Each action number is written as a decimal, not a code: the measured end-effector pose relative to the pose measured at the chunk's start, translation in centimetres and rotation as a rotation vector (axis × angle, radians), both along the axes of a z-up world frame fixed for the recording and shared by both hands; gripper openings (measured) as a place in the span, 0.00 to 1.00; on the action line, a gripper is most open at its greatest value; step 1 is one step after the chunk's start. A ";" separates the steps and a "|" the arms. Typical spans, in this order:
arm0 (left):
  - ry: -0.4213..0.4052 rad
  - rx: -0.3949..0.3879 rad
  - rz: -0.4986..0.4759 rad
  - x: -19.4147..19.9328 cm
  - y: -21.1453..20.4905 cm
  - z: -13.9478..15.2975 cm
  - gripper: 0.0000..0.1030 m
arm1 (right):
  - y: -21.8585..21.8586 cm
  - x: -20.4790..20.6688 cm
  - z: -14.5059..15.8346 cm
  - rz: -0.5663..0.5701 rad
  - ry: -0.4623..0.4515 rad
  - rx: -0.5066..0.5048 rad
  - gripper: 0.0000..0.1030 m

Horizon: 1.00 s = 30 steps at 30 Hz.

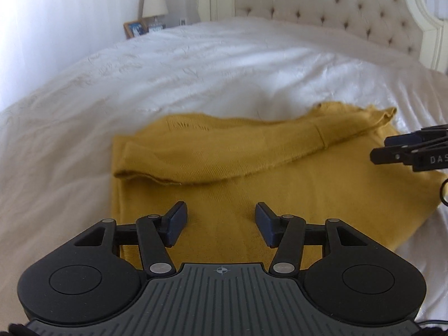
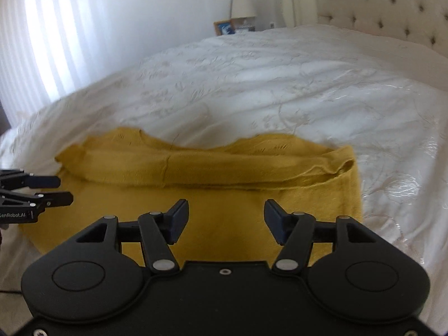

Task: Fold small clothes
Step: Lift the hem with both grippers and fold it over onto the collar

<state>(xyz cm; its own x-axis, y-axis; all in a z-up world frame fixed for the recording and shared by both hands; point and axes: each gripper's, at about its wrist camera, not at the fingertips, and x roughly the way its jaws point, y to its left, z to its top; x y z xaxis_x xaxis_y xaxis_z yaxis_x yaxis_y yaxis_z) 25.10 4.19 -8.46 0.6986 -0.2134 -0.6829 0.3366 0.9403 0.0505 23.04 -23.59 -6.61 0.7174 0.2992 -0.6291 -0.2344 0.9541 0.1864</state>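
A mustard-yellow knitted garment (image 1: 252, 173) is laid partly folded on the white embroidered bedspread (image 1: 196, 64). Both the left gripper (image 1: 221, 221) and right gripper (image 2: 226, 219) are held open and empty above it. Soft, light, limp knit is judged; its near hem corners are best pinched.

A mustard-yellow knitted garment (image 2: 224, 196) lies on a white embroidered bedspread (image 2: 266, 89), a folded sleeve running across its far part. The right gripper (image 2: 225, 218) hovers over its near edge, jaws apart with nothing between them. The left gripper (image 2: 60, 189) enters from the left, jaws parted. Far off stand a tufted headboard (image 2: 392, 8), a lamp (image 2: 242, 2) and a picture frame (image 2: 224, 28).
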 end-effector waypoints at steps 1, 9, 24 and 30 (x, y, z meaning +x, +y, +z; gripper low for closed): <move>0.006 0.005 0.002 0.5 -0.1 -0.2 0.51 | 0.6 0.1 -0.2 0.016 0.015 -0.025 0.63; 0.043 -0.016 0.065 6.6 0.2 -0.3 0.51 | 2.6 5.1 -1.4 0.028 0.084 -0.132 0.67; 0.019 -0.049 0.111 8.7 1.0 2.4 0.51 | -0.9 9.0 -0.2 -0.128 0.075 -0.009 0.67; 0.089 0.007 -0.013 2.1 -0.1 0.1 0.52 | -2.4 3.6 -1.6 -0.100 0.104 -0.057 0.68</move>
<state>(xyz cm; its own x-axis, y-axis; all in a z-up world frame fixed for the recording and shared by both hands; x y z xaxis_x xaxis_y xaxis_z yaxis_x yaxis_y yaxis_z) 27.17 4.12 -8.39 0.6326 -0.2167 -0.7436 0.3518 0.9357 0.0266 26.66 -25.99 -8.21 0.6719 0.1914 -0.7155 -0.1200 0.9814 0.1499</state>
